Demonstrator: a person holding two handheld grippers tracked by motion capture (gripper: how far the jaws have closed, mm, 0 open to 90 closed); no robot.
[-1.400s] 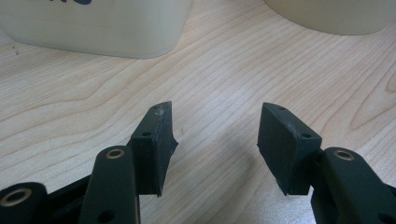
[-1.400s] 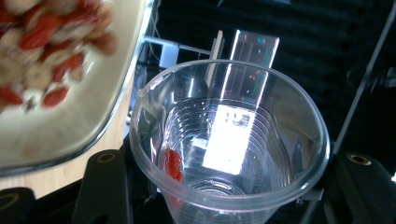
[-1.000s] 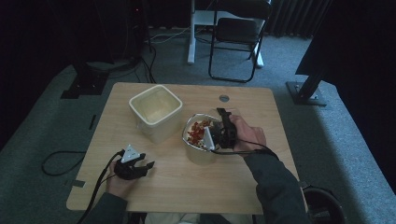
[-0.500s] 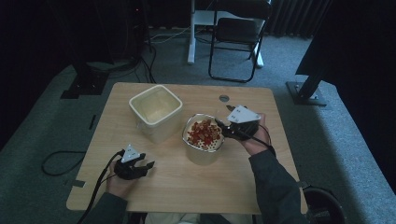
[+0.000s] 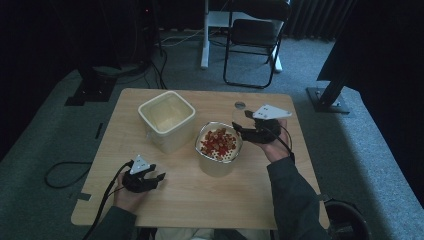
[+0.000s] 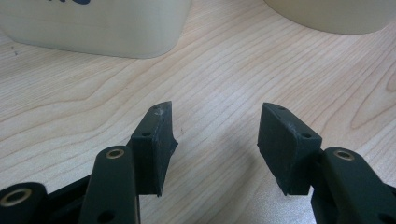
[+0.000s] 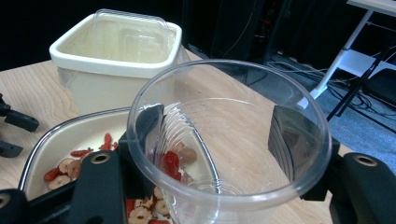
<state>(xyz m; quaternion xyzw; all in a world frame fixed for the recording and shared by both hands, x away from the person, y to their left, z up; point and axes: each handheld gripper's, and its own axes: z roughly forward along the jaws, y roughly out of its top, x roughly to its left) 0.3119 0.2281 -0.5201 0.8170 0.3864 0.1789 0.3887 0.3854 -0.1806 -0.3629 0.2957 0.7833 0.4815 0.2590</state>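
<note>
The right claw, grasping a clear cup, has swung off the bowl of dried fruit toward the surface's right edge, cup upright and emptied; its jaws have eased slightly. Left claw rests released.

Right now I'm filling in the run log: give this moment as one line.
right gripper: shut on clear cup, beside snack bowl | left gripper: open, empty, over table | square tub: untouched

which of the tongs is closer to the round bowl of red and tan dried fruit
Right. The right tongs, gripping a clear plastic cup, sit just beside the round bowl of red and tan dried fruit; the left tongs rest open on the table, farther away toward the person.
</note>
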